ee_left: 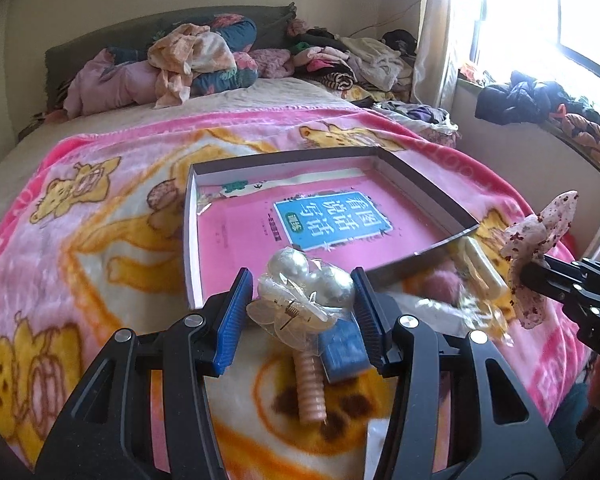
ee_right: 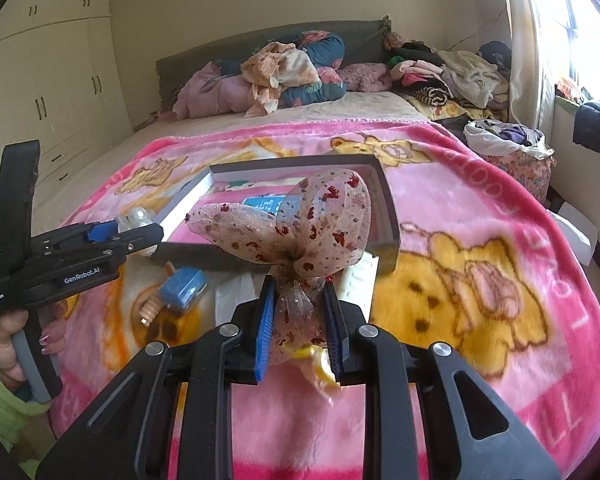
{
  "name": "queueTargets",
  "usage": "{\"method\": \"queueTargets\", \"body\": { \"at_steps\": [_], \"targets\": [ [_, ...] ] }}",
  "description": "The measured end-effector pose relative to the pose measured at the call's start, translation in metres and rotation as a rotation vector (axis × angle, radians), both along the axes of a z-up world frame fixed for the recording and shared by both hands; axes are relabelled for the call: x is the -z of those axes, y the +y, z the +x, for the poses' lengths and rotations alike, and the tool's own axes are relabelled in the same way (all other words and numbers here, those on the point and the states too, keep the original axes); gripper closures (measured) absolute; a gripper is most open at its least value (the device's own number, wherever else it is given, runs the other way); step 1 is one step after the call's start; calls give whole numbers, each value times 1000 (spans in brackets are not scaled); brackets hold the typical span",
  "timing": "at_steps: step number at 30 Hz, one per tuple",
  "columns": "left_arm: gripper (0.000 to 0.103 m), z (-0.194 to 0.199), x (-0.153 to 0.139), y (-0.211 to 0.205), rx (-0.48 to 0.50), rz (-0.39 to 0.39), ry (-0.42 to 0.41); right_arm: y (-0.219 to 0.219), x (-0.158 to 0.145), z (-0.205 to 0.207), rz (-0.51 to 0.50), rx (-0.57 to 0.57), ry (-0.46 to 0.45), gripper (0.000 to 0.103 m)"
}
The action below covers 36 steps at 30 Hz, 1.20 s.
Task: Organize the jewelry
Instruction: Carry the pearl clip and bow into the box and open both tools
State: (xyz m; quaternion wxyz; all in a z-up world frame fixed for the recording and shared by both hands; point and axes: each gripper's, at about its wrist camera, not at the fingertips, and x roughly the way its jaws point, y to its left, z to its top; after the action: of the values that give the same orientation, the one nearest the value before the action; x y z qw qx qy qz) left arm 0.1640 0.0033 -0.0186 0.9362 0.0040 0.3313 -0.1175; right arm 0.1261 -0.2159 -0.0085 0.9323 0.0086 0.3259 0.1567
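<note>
My left gripper is shut on a pearly hair clip in a clear wrapper, held above the blanket just before the near edge of the box lid. It also shows in the right wrist view. My right gripper is shut on a pink sequinned gauze bow, held up in front of the box. The bow also shows at the right of the left wrist view. The shallow dark-sided box holds a pink booklet.
On the pink bear blanket lie a small blue box, a ribbed peach clip, a white clip, a pink fluffy item and clear wrappers. Clothes are piled at the bed head.
</note>
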Motion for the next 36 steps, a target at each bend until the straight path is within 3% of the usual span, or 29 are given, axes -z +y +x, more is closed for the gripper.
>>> {"method": "queueTargets", "body": {
  "at_steps": [13,30,36],
  "targets": [
    [61,43,7,-2,-35,24,11,1,-5,62,-36,32,-6,81],
    [61,79,31,-13,-52,51,66,0,31,133,-19,53,121,80],
    [61,84,37,-12,-61,46,81,8,43,142,-50,50,142,74]
  ]
}}
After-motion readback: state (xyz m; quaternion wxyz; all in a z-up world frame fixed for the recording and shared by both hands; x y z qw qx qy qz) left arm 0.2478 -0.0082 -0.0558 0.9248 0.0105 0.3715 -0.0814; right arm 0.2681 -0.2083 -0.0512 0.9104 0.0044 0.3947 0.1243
